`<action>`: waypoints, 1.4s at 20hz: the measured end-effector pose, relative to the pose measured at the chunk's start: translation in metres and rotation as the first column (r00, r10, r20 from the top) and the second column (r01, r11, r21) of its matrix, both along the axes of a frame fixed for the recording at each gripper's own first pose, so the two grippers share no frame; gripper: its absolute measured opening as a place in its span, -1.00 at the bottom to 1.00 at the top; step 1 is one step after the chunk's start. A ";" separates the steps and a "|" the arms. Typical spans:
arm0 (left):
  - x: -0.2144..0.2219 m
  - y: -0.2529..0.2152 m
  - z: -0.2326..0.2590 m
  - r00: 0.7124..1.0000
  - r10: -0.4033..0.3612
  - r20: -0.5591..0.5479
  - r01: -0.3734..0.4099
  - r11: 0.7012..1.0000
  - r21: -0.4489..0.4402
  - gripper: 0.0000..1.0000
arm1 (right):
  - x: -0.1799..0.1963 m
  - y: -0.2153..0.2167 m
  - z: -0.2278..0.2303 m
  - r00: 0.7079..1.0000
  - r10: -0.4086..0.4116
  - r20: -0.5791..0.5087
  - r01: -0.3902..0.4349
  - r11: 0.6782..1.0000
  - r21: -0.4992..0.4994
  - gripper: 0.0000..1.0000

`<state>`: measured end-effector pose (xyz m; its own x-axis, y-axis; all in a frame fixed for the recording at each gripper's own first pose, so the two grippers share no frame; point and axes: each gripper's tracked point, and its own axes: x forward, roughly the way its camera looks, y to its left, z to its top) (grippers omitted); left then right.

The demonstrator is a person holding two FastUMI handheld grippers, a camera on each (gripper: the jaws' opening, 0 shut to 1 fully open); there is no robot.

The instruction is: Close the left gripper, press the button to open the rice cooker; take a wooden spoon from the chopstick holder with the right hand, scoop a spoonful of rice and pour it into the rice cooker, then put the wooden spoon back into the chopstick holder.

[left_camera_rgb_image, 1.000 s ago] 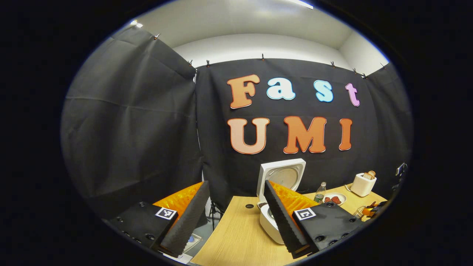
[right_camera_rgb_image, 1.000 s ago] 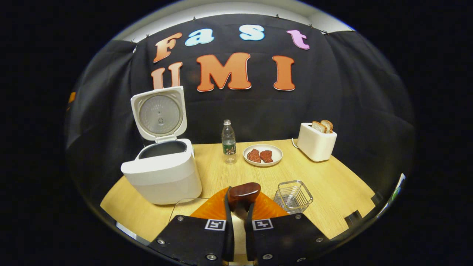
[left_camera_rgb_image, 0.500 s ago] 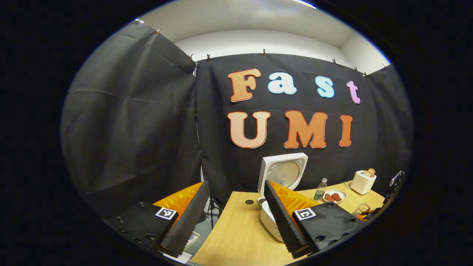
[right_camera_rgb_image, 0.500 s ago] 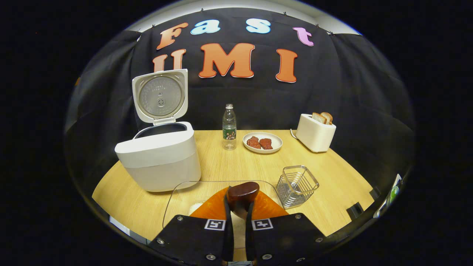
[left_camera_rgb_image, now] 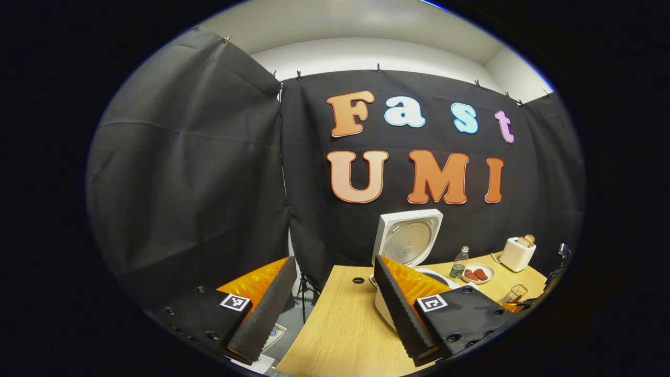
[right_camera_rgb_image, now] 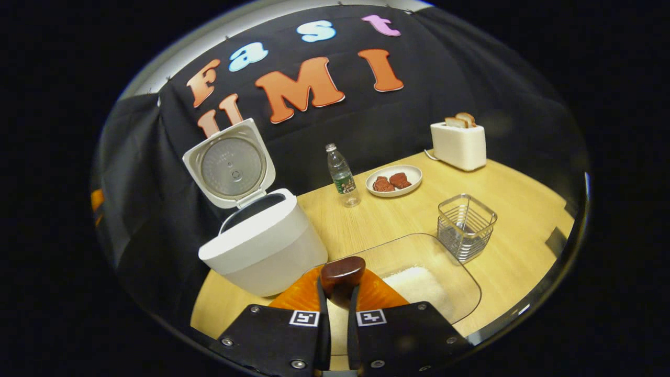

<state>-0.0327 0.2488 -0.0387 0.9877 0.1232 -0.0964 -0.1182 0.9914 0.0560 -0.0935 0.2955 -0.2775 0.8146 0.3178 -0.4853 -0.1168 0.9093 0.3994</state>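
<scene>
The white rice cooker (right_camera_rgb_image: 264, 248) stands open on the wooden table, its lid (right_camera_rgb_image: 231, 166) tipped up and back. My right gripper (right_camera_rgb_image: 337, 299) is shut on a dark wooden spoon (right_camera_rgb_image: 343, 272), whose rounded end pokes up between the fingers. It hovers over a glass dish (right_camera_rgb_image: 460, 285) with a heap of white rice (right_camera_rgb_image: 416, 283). The wire chopstick holder (right_camera_rgb_image: 466, 225) stands just beyond the dish to the right. My left gripper (left_camera_rgb_image: 332, 296) is open with nothing in it, off the table's left end; the rice cooker (left_camera_rgb_image: 407, 240) shows behind its right finger.
A water bottle (right_camera_rgb_image: 343, 175), a plate of red meat pieces (right_camera_rgb_image: 393, 180) and a white toaster with bread (right_camera_rgb_image: 459, 145) line the back of the table (right_camera_rgb_image: 523, 209). The table edge (left_camera_rgb_image: 309, 319) drops to the floor on the left.
The right gripper with the spoon has rolled and shifted to the right over the glass dish, so the rice heap now shows beside it. The left gripper drifted slightly and stays open.
</scene>
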 end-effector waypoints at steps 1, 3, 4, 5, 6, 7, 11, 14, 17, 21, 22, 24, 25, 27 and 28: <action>0.000 0.000 0.001 1.000 0.000 0.000 0.000 1.000 -0.001 0.99 | 0.002 0.000 -0.003 1.000 -0.018 -0.020 0.019 0.999 0.050 -0.77; 0.001 0.001 -0.002 1.000 0.000 -0.002 0.000 1.000 0.002 0.94 | 0.006 -0.004 -0.006 0.997 -0.056 -0.052 0.062 0.990 0.126 -0.77; 0.000 0.001 -0.003 1.000 0.000 -0.005 0.000 1.000 0.004 0.99 | 0.009 -0.007 -0.008 0.995 -0.073 -0.069 0.084 0.984 0.158 -0.76; 0.002 0.002 -0.004 1.000 0.003 -0.007 -0.003 1.000 0.006 1.00 | 0.011 -0.013 -0.011 0.991 -0.097 -0.090 0.113 0.974 0.196 -0.76; 0.002 0.002 -0.003 1.000 0.003 -0.006 -0.003 1.000 0.006 1.00 | 0.014 -0.018 -0.015 0.985 -0.123 -0.120 0.149 0.959 0.241 -0.76; 0.003 0.002 -0.003 1.000 0.001 -0.005 -0.001 1.000 0.004 1.00 | 0.016 -0.023 -0.019 0.977 -0.147 -0.153 0.186 0.940 0.287 -0.77; 0.005 -0.003 -0.001 1.000 -0.006 -0.001 0.006 1.000 0.005 0.94 | 0.021 -0.040 -0.034 0.937 -0.207 -0.280 0.316 0.845 0.433 -0.77; 0.007 -0.005 -0.001 1.000 -0.011 0.000 0.011 1.000 0.018 0.99 | 0.020 -0.052 -0.041 0.917 -0.226 -0.329 0.370 0.789 0.490 -0.77; 0.008 -0.010 0.002 1.000 -0.017 0.005 0.017 1.000 0.016 1.00 | 0.024 -0.063 -0.038 0.904 -0.240 -0.354 0.406 0.742 0.534 -0.77; 0.011 -0.014 0.004 1.000 -0.021 0.013 0.021 1.000 -0.003 1.00 | 0.029 -0.075 -0.023 0.899 -0.255 -0.357 0.425 0.706 0.566 -0.77; 0.010 -0.015 0.004 1.000 -0.021 0.016 0.021 1.000 -0.003 0.94 | 0.031 -0.078 -0.016 0.899 -0.254 -0.358 0.427 0.691 0.583 -0.77; 0.012 -0.015 0.005 1.000 -0.019 0.019 0.019 1.000 -0.001 0.97 | 0.033 -0.079 -0.003 0.898 -0.248 -0.363 0.432 0.656 0.619 -0.77; 0.012 -0.016 0.005 1.000 -0.019 0.019 0.019 1.000 -0.002 1.00 | 0.034 -0.079 0.005 0.897 -0.246 -0.367 0.434 0.639 0.634 -0.77; 0.012 -0.018 0.005 1.000 -0.021 0.020 0.021 1.000 -0.008 1.00 | 0.038 -0.078 0.019 0.899 -0.241 -0.365 0.432 0.616 0.658 -0.77; 0.012 -0.017 0.005 1.000 -0.020 0.021 0.021 1.000 -0.011 0.99 | 0.040 -0.078 0.027 0.903 -0.239 -0.357 0.426 0.610 0.668 -0.77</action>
<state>-0.0205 0.2313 -0.0333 0.9919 0.1018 -0.0765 -0.0988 0.9942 0.0423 -0.0535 0.2178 -0.2506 0.8426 0.3653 -0.3956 0.3054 0.2809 0.9098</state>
